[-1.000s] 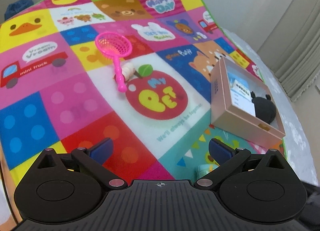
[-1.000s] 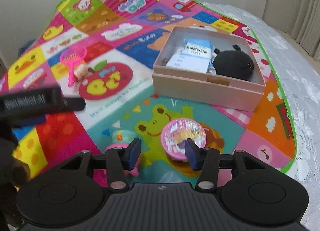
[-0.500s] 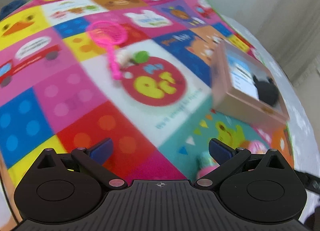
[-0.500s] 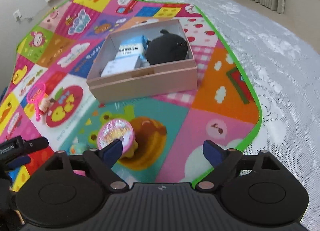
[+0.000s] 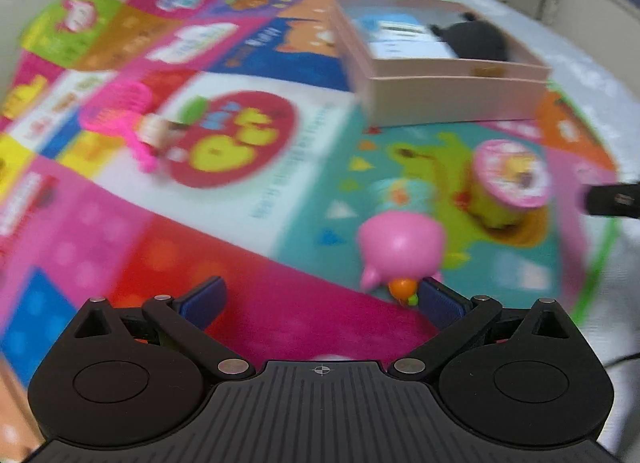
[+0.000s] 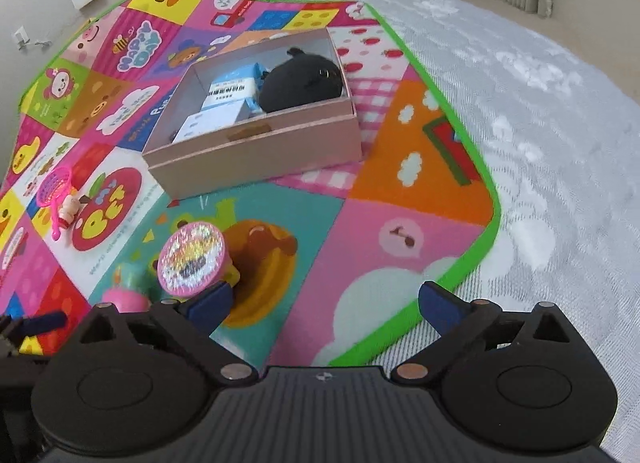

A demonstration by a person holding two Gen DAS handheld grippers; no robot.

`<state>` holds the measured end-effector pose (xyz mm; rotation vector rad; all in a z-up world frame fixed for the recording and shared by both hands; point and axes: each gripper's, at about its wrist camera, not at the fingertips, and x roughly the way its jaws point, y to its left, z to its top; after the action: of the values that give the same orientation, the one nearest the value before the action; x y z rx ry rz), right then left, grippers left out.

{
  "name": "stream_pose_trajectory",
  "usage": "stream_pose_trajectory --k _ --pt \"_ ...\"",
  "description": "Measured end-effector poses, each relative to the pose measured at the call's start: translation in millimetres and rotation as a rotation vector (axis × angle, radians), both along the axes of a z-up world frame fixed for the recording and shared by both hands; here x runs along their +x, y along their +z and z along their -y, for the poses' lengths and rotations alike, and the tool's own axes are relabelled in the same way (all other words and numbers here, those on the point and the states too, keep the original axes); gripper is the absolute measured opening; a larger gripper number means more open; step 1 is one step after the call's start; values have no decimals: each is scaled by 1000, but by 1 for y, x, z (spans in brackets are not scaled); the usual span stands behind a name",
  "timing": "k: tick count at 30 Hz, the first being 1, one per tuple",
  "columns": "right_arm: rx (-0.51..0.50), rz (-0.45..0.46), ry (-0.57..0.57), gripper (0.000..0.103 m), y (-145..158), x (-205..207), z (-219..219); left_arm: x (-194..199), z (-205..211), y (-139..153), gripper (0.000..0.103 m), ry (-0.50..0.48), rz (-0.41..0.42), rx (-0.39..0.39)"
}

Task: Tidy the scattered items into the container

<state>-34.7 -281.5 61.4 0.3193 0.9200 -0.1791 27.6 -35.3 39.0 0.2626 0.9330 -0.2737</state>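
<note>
Surface: a bed (image 6: pixel 540 103) under a white textured cover, carrying a patchwork play mat (image 6: pixel 400 247) with a green border.
Container: a pink cardboard box (image 6: pixel 256 151), lidless, sitting on the mat toward its far edge, near the far right corner.
Box contents: a black plush toy (image 6: pixel 304 83) lying at the right end; blue-and-white cartons (image 6: pixel 228 103) lying beside it at the left.
Round tub: a yellow tub with a glittery pink lid (image 6: pixel 192 259), sitting on the mat toward its near edge, in front of the box.
Pink toy: a rounded pink figure (image 5: pixel 400 243) with a teal top, lying just left of the tub; in the left wrist view it is sitting close ahead of the right-hand fingertip, contact unclear through blur.
Pink net: a toy scoop net (image 6: pixel 54 191) lying near the mat's left edge, well apart from the box.
Small figure: a pale toy (image 6: pixel 70 209) lying against the net's handle.
Left gripper (image 5: pixel 320 299): jaws standing wide apart, nothing between the pads, hovering over the mat's near edge.
Right gripper (image 6: pixel 326 299): jaws opening, standing wide, nothing between them; the left fingertip is showing just in front of the tub.
</note>
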Motion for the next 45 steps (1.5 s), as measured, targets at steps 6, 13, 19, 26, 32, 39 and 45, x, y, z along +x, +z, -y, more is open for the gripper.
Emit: stream_pose_trajectory --k 6,13,19,26,32,39,45 --pt "0 -13 20 100 -17 -9 1 4 -5 1 103 -7 8 -12" --pt "-38 30 87 100 -8 0 -9 1 5 -2 103 -35 15 2" --pt "-116 95 220 100 6 21 -43 8 -6 -1 103 40 22 20" --pt "-191 45 322 69 -1 53 -79 8 -9 3 103 -11 14 6" --pt "-187 27 295 56 7 46 -66 12 -19 2 103 -54 3 -37" --pt "-224 77 214 56 18 0 -26 -10 12 -2 103 -251 80 -81" --pt "-178 106 197 56 17 1 -19 -18 24 1 103 -277 64 -222"
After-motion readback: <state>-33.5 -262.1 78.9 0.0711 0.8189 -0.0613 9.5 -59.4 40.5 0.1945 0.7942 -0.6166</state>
